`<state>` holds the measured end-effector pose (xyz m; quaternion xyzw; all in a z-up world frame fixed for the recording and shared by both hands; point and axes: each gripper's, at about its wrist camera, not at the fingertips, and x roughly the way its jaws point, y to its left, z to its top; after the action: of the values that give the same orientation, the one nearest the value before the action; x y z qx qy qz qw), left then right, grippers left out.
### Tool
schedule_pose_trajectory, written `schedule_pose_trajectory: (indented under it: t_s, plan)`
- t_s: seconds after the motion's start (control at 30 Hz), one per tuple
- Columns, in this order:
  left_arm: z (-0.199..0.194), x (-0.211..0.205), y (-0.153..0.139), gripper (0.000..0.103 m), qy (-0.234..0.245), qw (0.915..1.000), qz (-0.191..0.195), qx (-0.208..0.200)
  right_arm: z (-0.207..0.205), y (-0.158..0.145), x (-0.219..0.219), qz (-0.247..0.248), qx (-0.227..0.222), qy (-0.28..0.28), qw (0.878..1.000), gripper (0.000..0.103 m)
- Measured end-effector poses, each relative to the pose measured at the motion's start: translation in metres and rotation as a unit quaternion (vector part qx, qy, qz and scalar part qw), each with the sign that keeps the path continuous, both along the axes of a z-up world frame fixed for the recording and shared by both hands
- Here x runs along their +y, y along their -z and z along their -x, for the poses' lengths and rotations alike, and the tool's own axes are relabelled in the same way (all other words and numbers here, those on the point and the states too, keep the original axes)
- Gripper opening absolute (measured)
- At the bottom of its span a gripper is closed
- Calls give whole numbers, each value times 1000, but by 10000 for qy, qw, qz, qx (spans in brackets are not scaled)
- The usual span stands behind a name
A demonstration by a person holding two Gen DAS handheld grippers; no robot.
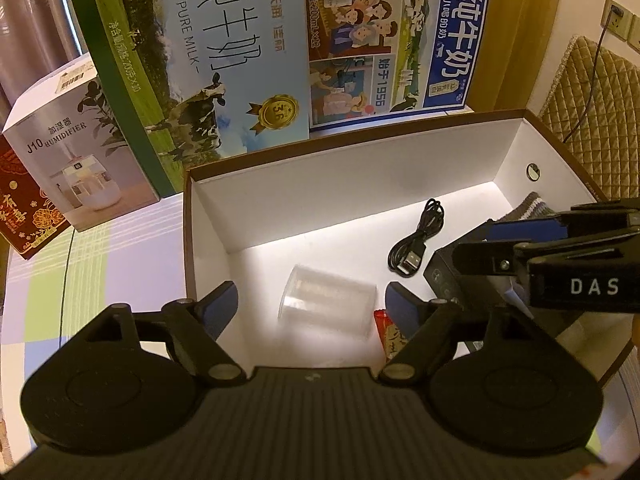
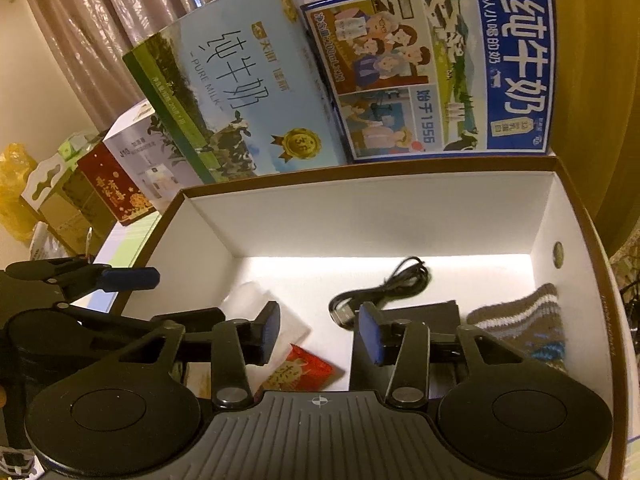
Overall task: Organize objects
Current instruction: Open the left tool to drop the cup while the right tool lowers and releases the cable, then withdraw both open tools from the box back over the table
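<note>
Left claw (image 1: 310,304) open over clear cup (image 1: 328,306) in box (image 1: 320,168).

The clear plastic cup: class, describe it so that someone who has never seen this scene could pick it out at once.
Find the big open cardboard box with white inside walls, standing in front of two milk cartons. On its floor, towards the near left, the clear plastic cup lies on its side, left of the coiled black USB cable and beside a red packet. It alone is see-through.
</note>
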<state>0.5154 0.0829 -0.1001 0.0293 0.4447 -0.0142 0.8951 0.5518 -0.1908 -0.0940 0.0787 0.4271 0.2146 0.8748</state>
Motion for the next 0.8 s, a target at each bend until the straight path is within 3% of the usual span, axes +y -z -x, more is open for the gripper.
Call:
schedule_pose_trajectory:
  t_s: [0.33,0.8]
  plan:
    - [13,-2,-10,86,-139,9999,81,58,19,-11,-15,186,-173,333,9991,85]
    - [52,-7,-33,89,-505,9984,243,120,66,-36,-33,327,-380,520,9974,95]
